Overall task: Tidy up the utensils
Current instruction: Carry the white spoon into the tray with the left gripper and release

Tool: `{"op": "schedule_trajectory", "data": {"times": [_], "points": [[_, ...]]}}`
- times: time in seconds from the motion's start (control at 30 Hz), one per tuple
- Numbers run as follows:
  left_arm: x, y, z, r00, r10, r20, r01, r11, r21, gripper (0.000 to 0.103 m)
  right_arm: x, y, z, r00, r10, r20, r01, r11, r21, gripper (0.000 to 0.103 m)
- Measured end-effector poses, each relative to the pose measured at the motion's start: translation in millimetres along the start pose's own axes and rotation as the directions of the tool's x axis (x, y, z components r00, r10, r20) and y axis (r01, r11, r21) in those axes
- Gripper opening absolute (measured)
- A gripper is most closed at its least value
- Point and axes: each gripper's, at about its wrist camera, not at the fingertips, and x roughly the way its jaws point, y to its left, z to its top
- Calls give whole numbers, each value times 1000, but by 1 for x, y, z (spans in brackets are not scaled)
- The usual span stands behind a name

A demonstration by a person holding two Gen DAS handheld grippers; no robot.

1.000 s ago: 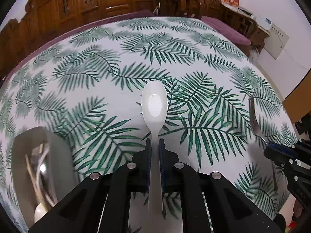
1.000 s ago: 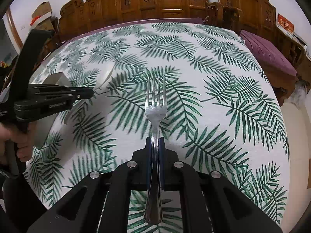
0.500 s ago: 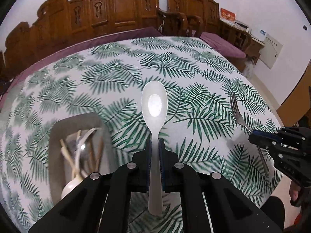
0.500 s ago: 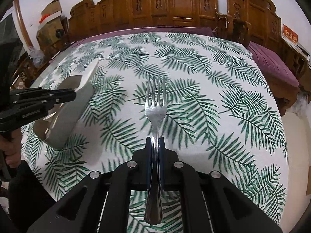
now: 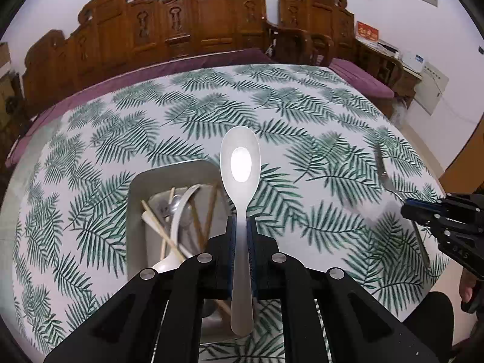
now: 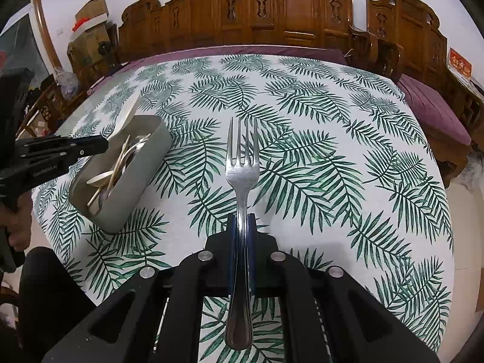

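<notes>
White lettering on the left gripper body is too small to read. Its jaws pinch a spoon by the handle, bowl pointing away from the camera, above the tray on the worktop. The right gripper jaws pinch a fork by its handle, tines pointing forward over the worktop, right of the tray.
</notes>
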Motion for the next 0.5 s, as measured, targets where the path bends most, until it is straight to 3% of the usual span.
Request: {"op": "schedule_trajectory", "data": {"times": [0.5], "points": [[38,32,-11,998,13,-68,-16,999,-46,7,21,3,-4,999,6,-41,-6,1000,1,8]]}}
